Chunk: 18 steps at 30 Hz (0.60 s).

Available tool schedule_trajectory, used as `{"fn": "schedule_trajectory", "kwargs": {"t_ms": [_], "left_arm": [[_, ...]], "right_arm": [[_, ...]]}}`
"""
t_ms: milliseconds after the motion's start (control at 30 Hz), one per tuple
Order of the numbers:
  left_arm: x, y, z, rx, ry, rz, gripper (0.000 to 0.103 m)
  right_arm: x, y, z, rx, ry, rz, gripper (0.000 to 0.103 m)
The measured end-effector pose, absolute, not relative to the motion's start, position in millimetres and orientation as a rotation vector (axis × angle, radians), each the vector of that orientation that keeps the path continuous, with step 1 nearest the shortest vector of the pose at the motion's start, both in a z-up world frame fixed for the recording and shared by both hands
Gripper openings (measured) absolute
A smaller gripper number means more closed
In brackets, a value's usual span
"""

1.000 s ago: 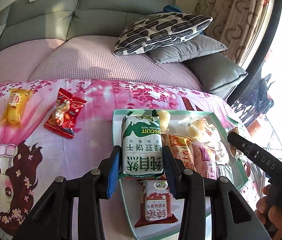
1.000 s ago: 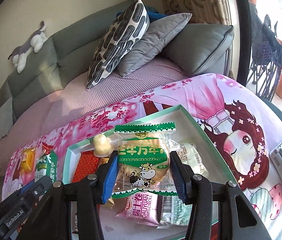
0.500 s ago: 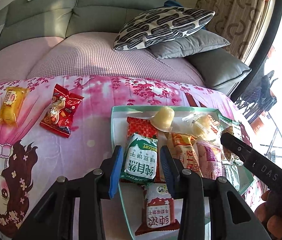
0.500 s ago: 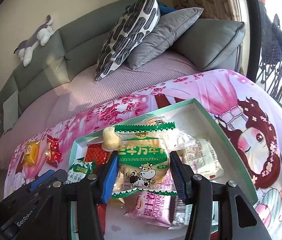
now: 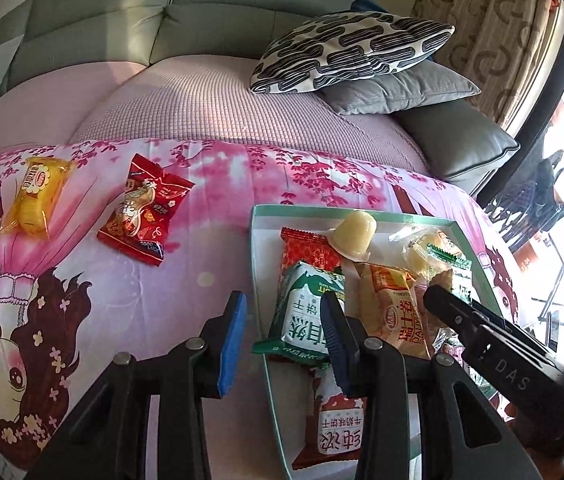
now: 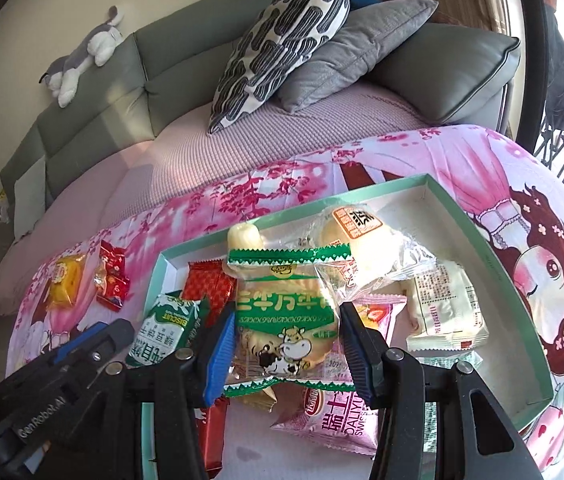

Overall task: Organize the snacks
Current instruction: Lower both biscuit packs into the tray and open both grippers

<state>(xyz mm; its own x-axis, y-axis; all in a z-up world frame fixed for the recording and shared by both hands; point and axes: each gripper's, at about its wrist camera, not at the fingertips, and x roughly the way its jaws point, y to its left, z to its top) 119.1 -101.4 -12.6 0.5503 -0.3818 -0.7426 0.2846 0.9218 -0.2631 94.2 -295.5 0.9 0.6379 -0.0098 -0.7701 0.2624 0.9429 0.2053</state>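
Note:
A mint-green tray [image 5: 258,264] [image 6: 489,248] on the pink cartoon cloth holds several snack packs. My left gripper [image 5: 282,330] is open and empty over the tray's left rim; the green-and-white biscuit pack [image 5: 307,314] [image 6: 166,330] lies in the tray by its right finger. My right gripper [image 6: 287,350] is shut on a green-edged cow-print pack [image 6: 285,336], low over the tray's middle. A yellow pack [image 5: 34,194] [image 6: 64,284] and a red pack [image 5: 142,210] [image 6: 112,280] lie on the cloth left of the tray.
A pale jelly cup [image 5: 355,232] stands at the tray's far side. A grey sofa with a patterned pillow [image 5: 349,54] and grey cushions lies behind the cloth. A plush toy [image 6: 86,54] sits on the sofa back. The window and a railing are at the right.
My left gripper lowered the green-and-white biscuit pack into the tray, let go of it and drew back left. My right gripper came lower over the tray with the cow-print pack.

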Motion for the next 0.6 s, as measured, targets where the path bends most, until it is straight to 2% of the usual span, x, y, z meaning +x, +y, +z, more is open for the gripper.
{"fn": "schedule_trajectory", "kwargs": {"t_ms": [600], "left_arm": [[123.9,-90.4,-19.3,-0.137,0.936,-0.359,0.040]], "right_arm": [[98.2,-295.4,-10.8,0.267,0.896,-0.219,0.053]]}}
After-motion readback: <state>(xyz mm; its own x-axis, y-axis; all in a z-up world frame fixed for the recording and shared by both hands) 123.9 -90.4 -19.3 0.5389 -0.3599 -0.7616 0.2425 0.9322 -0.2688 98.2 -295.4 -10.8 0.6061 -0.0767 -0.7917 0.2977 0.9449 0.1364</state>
